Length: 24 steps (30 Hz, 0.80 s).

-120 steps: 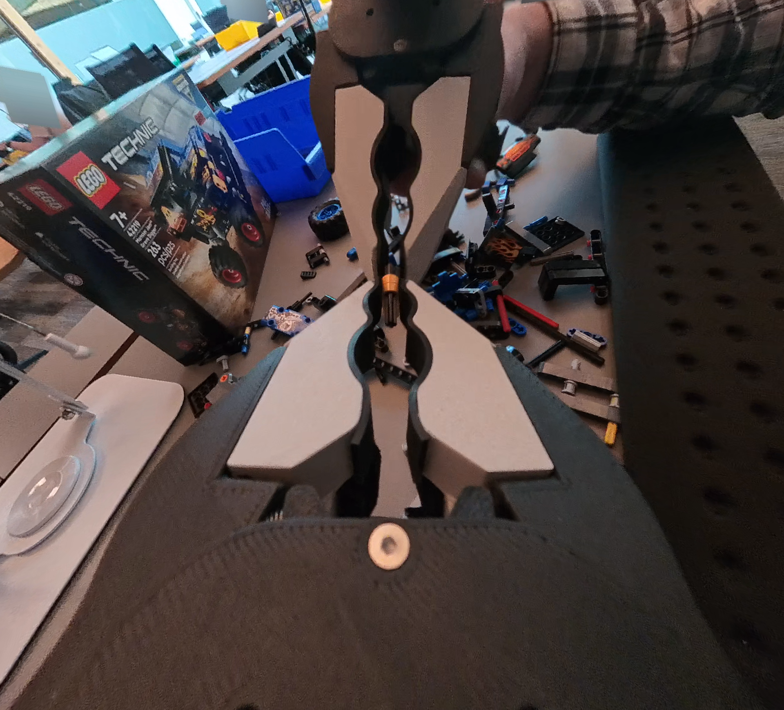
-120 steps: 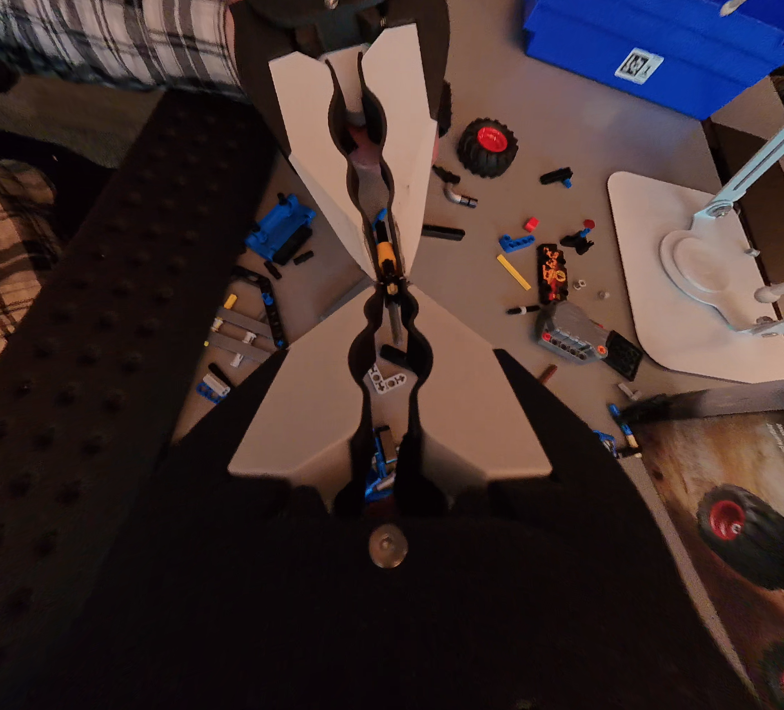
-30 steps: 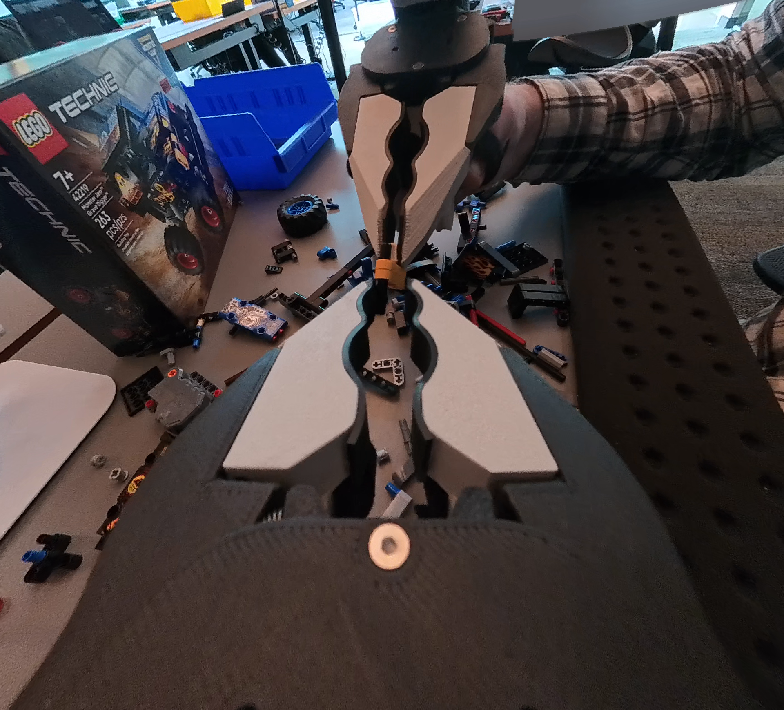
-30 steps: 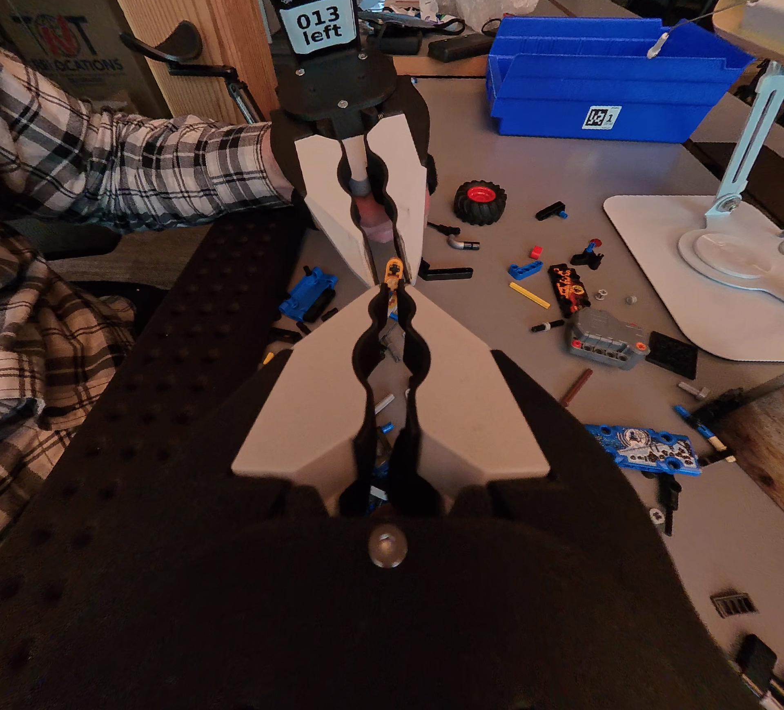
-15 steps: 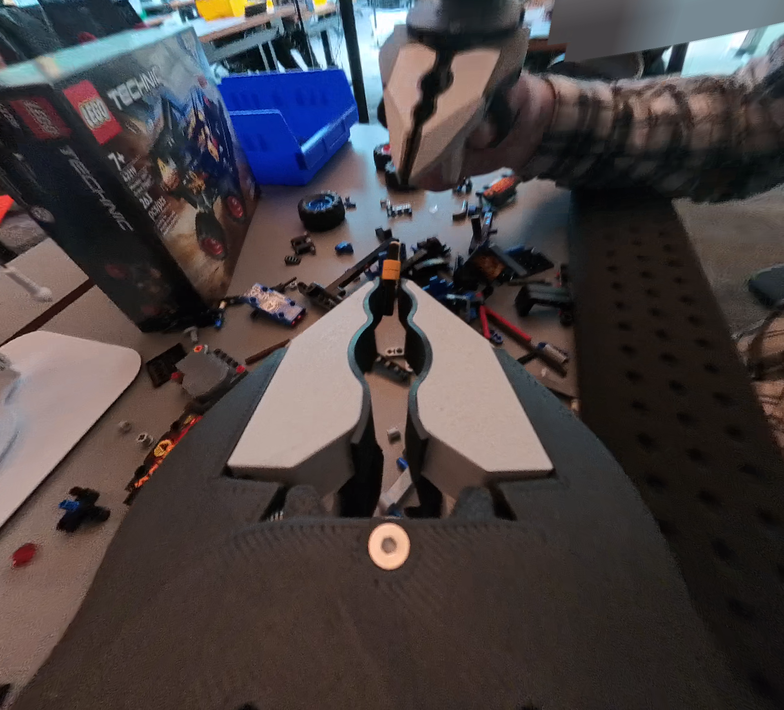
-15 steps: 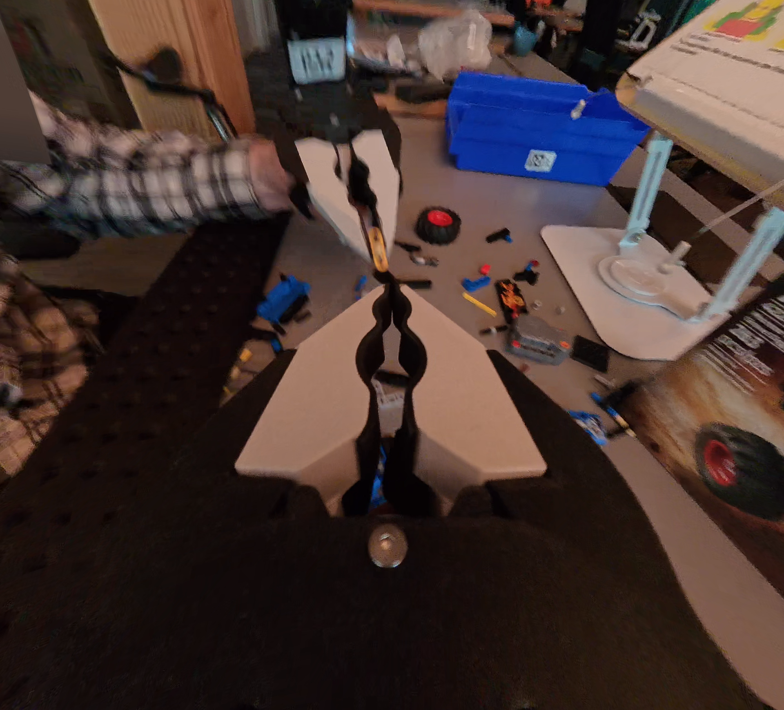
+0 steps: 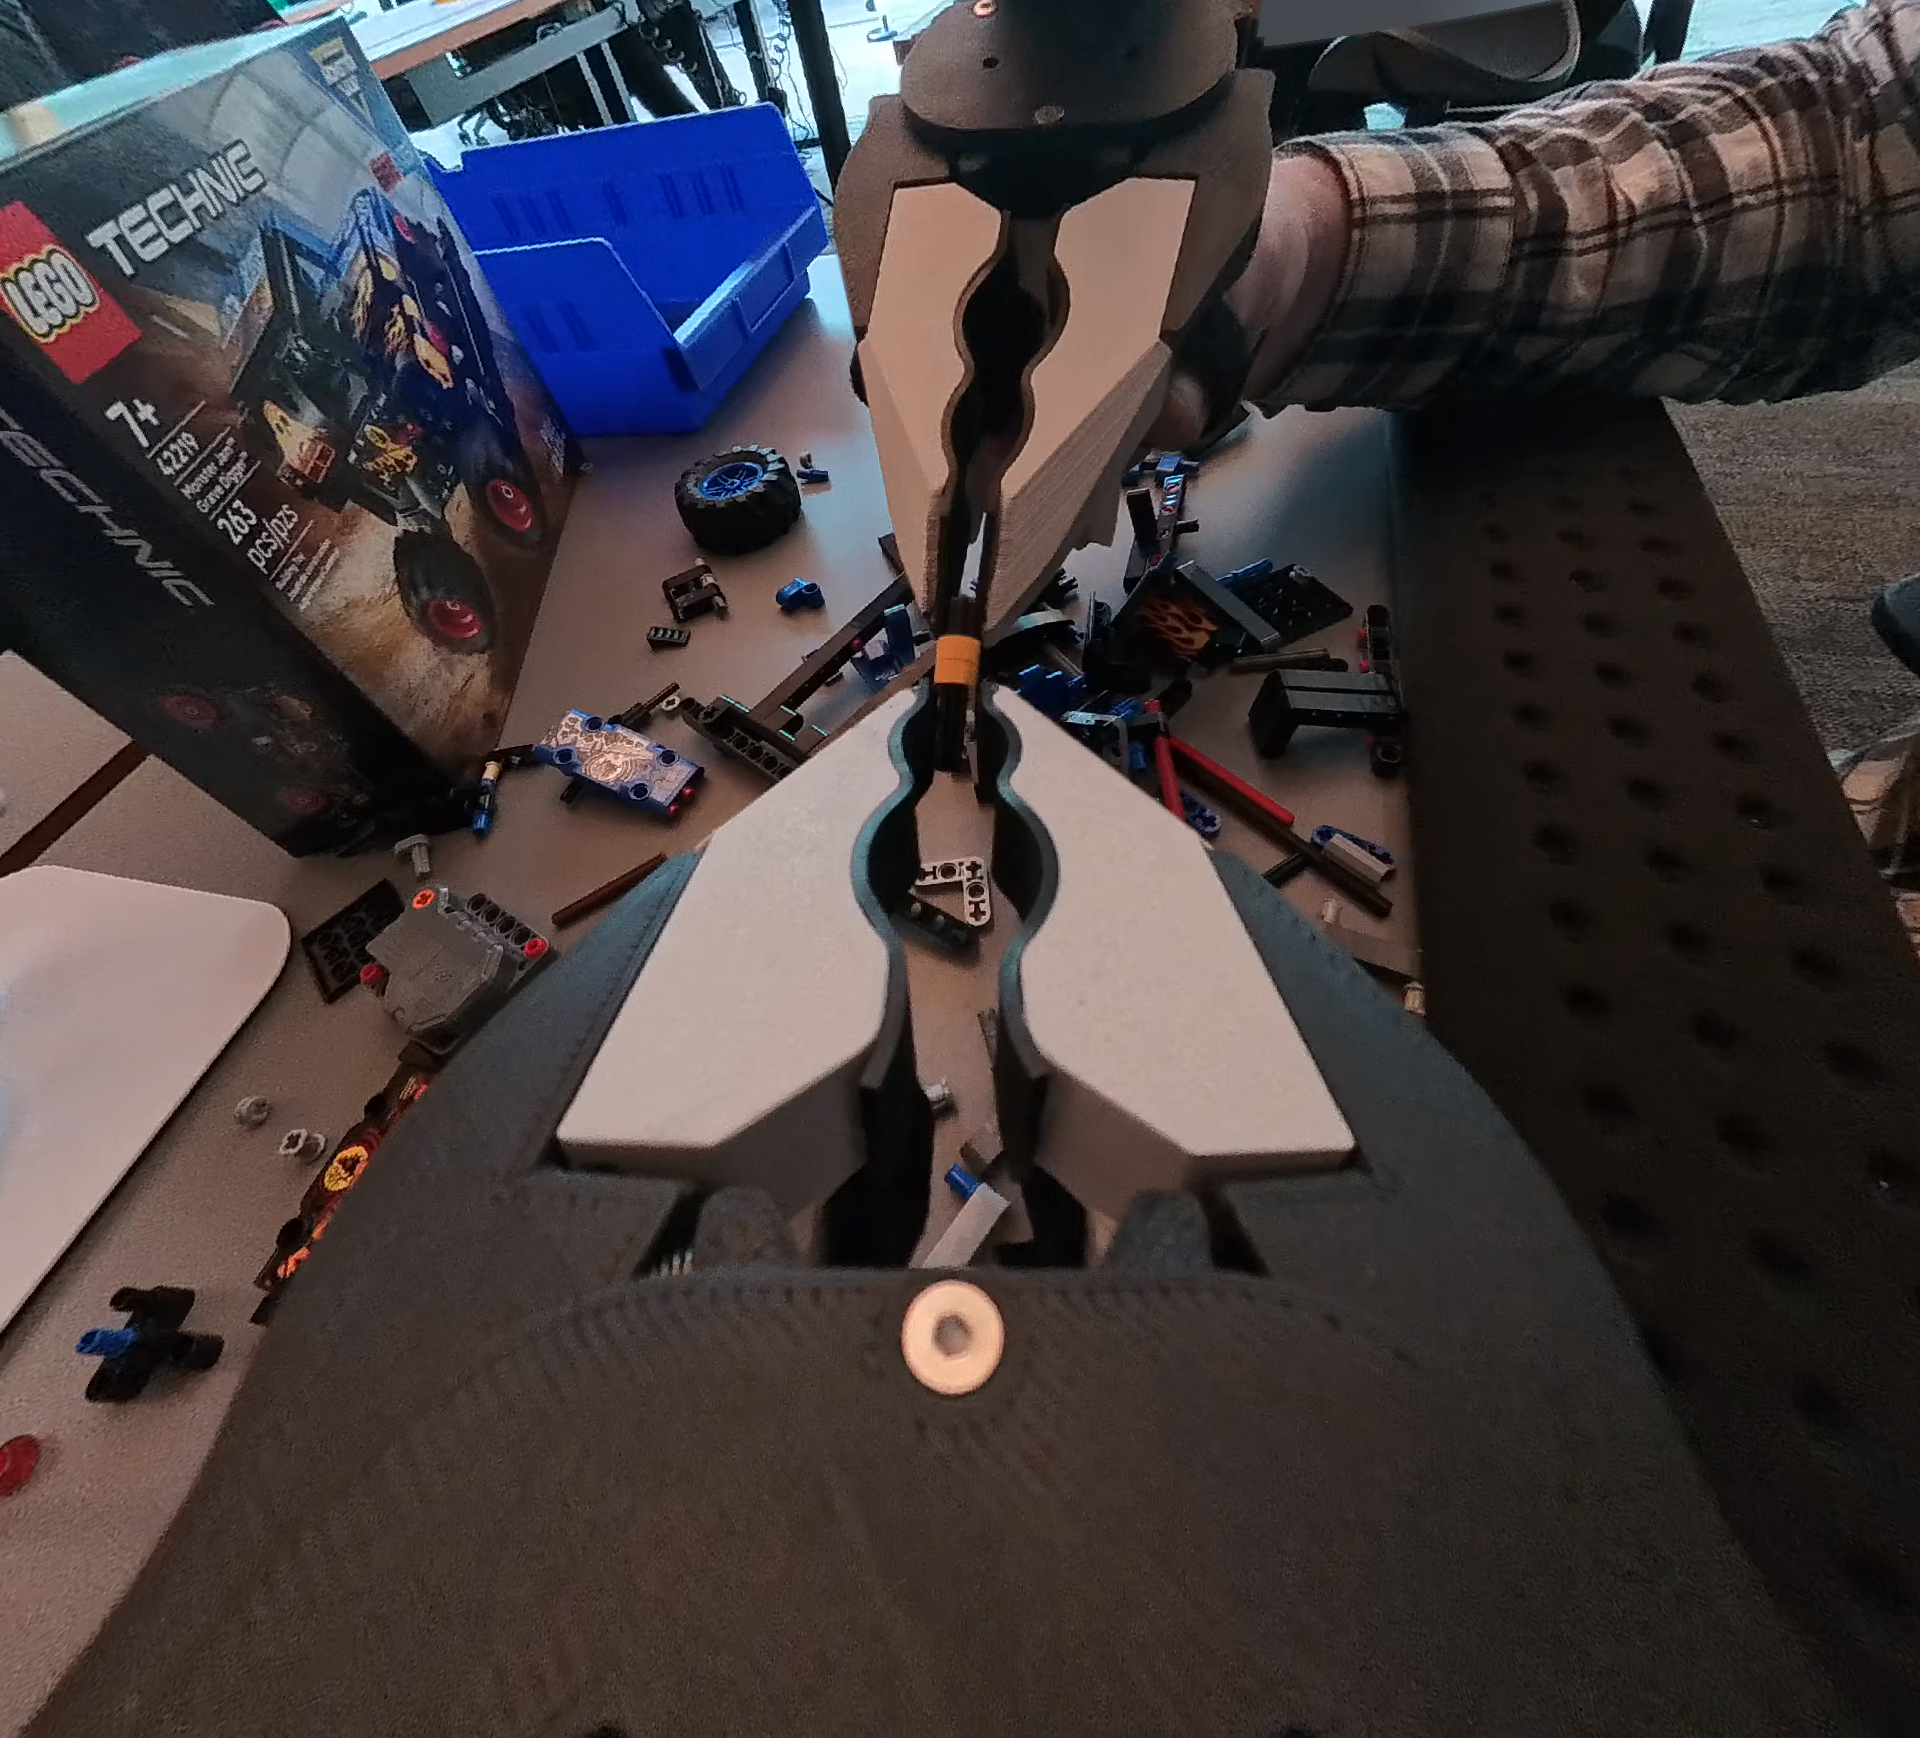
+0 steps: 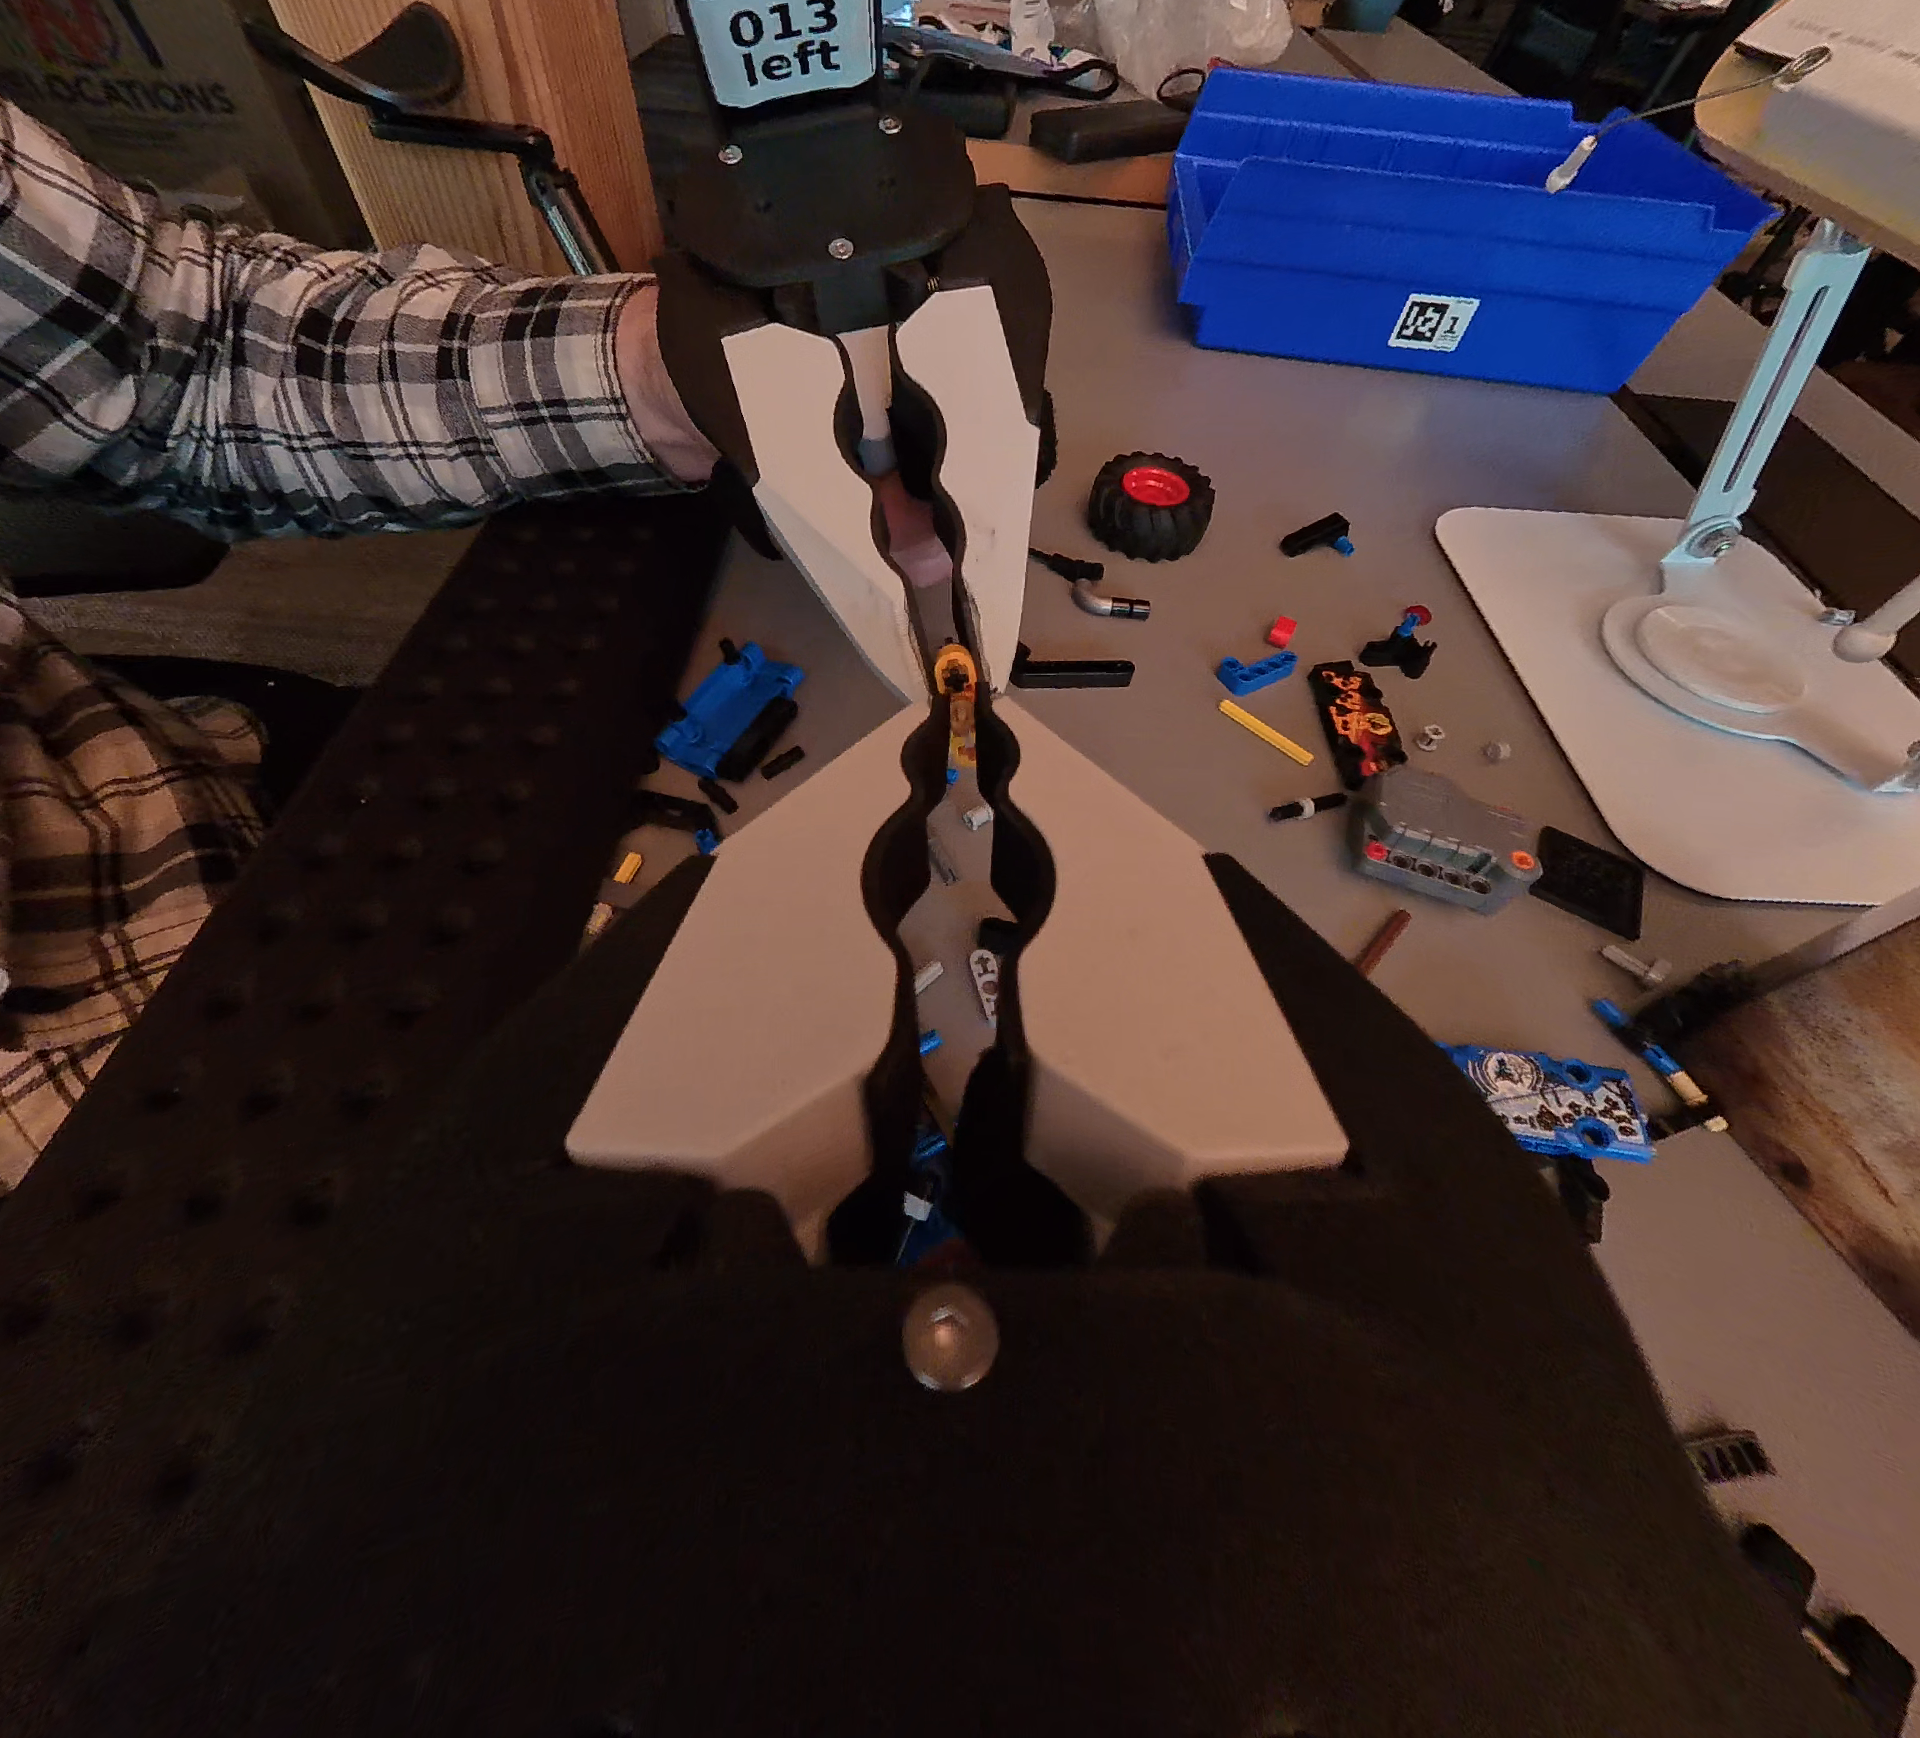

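Note:
My left gripper (image 7: pixel 951 701) is shut on a thin black pin with an orange collar (image 7: pixel 956 658), held above the grey table (image 7: pixel 623 753). My right gripper (image 7: pixel 961 582) faces it tip to tip, its fingers closed on the pin's far end. In the right wrist view my right gripper (image 8: pixel 956 714) has the orange part of the pin (image 8: pixel 956 686) between its tips, and the left gripper (image 8: pixel 951 649) meets it from above. A hand in a plaid sleeve (image 8: pixel 312 379) holds the left gripper; another plaid sleeve (image 7: pixel 1610 234) holds the right.
Loose building pieces (image 7: pixel 1195 649) litter the table below. A blue bin (image 8: pixel 1455 254) stands at the back, a boxed set (image 7: pixel 260 441) on one side, a white stand base (image 8: pixel 1714 701), a red-hubbed wheel (image 8: pixel 1151 504), a blue-hubbed wheel (image 7: pixel 738 493), a black perforated mat (image 7: pixel 1662 857). My left and right fingertips are right by each other.
Half a second ago the grippers were apart, with the pin in the left one. Now they are tip to tip again and the right gripper is on the pin.

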Available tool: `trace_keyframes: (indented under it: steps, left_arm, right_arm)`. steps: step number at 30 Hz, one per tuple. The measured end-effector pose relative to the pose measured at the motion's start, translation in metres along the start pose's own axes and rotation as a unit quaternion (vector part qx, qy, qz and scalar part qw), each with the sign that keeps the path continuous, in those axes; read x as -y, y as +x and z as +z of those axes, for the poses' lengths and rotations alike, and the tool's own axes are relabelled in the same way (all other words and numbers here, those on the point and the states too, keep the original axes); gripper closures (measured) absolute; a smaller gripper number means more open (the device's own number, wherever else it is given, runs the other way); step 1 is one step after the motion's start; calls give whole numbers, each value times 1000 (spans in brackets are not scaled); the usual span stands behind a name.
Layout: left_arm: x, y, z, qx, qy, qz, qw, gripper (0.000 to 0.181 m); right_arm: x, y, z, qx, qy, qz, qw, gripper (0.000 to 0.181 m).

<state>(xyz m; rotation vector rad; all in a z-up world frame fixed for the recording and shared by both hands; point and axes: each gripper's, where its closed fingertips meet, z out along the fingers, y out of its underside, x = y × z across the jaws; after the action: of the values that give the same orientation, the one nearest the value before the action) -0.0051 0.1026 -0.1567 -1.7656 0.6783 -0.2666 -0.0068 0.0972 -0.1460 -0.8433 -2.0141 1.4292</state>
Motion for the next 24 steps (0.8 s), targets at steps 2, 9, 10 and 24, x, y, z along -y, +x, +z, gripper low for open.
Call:
trace_keyframes:
  steps: [2, 9, 10, 24]
  left_arm:
    - [1, 1, 0, -3, 4, 1, 1000, 177]
    - [4, 1, -2, 0, 9, 6, 1000, 177]
    - [3, 1, -1, 2, 4, 8, 1000, 177]
    - [4, 3, 0, 6, 3, 22, 1000, 178]
  right_arm:
    - [-2, 2, 1, -4, -6, 5, 1000, 168]
    - [-3, -1, 1, 7, -4, 4, 1000, 176]
    - [-3, -1, 1, 8, -4, 6, 1000, 174]
    - [-2, -2, -3, -2, -16, -30, 999, 180]
